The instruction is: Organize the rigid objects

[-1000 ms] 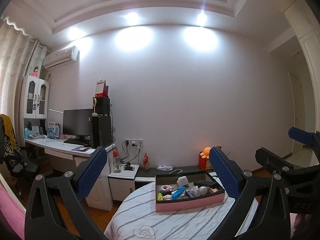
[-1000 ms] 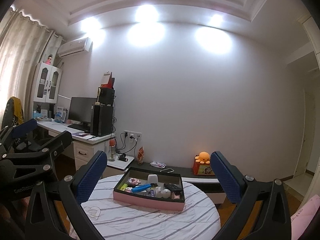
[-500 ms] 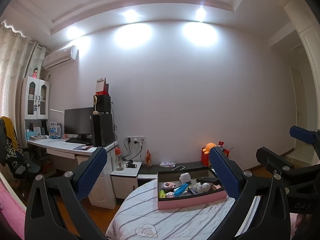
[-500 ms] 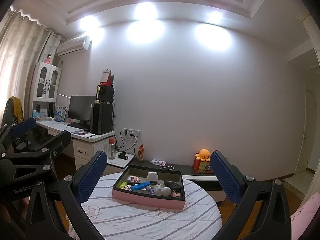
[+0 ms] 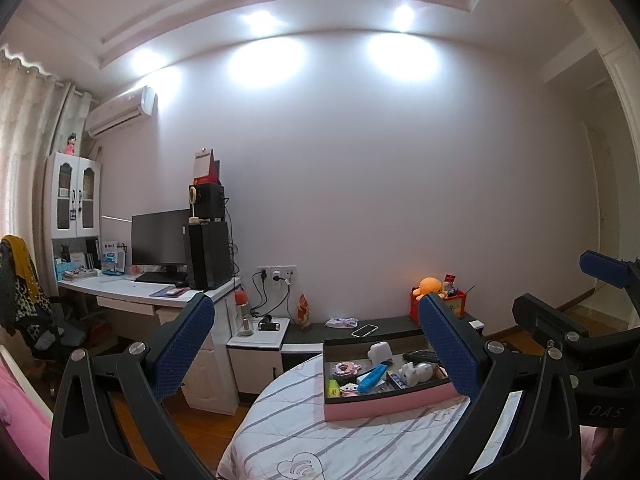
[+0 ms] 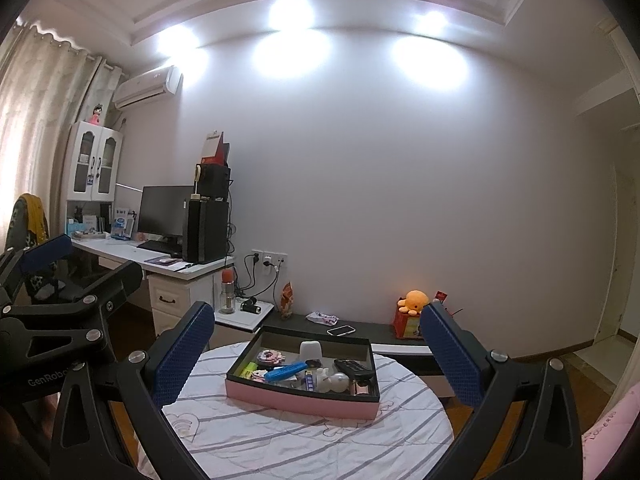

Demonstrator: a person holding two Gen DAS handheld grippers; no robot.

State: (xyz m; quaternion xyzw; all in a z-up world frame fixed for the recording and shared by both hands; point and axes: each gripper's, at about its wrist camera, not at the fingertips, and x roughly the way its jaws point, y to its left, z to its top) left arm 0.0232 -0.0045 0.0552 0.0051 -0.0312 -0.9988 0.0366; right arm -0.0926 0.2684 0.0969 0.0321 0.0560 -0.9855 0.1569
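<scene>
Overhead, 3 ceiling lights glare on a bare wall. Below it a round tabletop (image 6: 280, 444) with a striped white cloth carries a pink-sided tray (image 6: 300, 398), set toward its far side. Both tools hang above the near edge, well apart from the tray: the left tool (image 5: 316, 352) and the right tool (image 6: 316, 354) each spread wide, gripping nothing. Inside the tray lie a black remote (image 6: 354, 368), a blue marker (image 6: 286, 372), a white box (image 6: 310, 350) standing at the back, and a yellow-green piece (image 6: 249, 368) at its left end.
</scene>
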